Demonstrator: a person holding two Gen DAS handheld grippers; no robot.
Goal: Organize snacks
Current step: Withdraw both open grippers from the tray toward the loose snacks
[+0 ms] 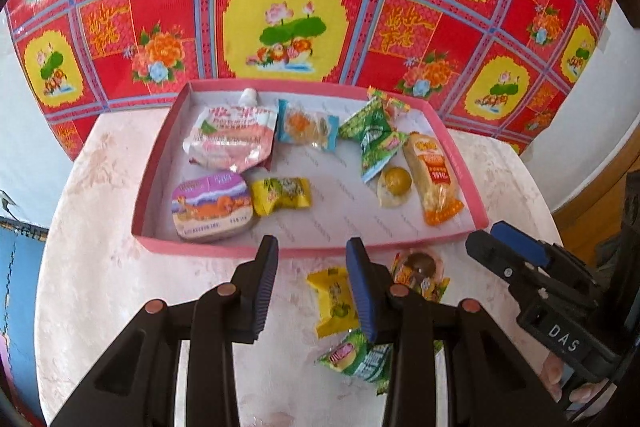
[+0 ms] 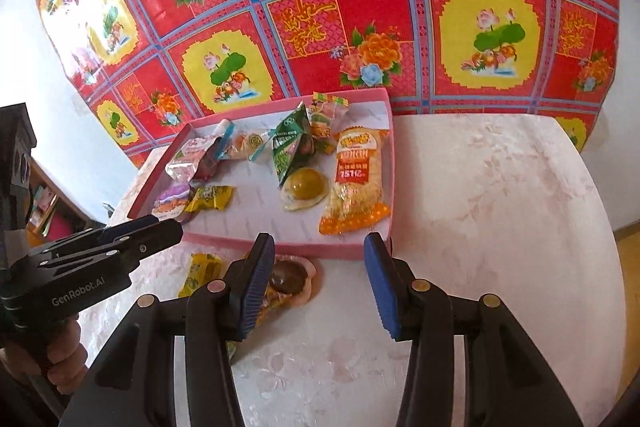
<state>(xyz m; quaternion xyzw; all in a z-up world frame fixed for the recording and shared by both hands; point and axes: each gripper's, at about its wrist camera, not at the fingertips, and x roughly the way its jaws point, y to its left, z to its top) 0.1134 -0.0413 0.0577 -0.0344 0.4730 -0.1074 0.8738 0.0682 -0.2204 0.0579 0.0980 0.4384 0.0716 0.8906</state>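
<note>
A shallow pink box [image 1: 160, 247] [image 2: 312, 249] on the pale table holds several snacks: a pink spouted pouch [image 1: 230, 141], a purple tub [image 1: 212, 205], a yellow candy [image 1: 282, 195], green packets [image 1: 372, 139], a yolk-like jelly [image 1: 394, 187] [image 2: 306, 189] and an orange noodle bag [image 1: 434, 175] [image 2: 358, 183]. In front of the box lie a yellow packet [image 1: 332, 301] [image 2: 202, 273], a brown jelly cup [image 1: 420, 267] [image 2: 290, 279] and a green packet [image 1: 358, 357]. My left gripper [image 1: 312, 285] is open and empty above them. My right gripper [image 2: 318, 285] is open and empty, beside the jelly cup.
A red, yellow and blue floral cloth [image 1: 280, 27] [image 2: 360, 27] hangs behind the table. The table's pale surface [image 2: 500, 207] stretches to the right of the box. White wall [image 2: 24, 67] shows at the left. Each gripper appears in the other's view.
</note>
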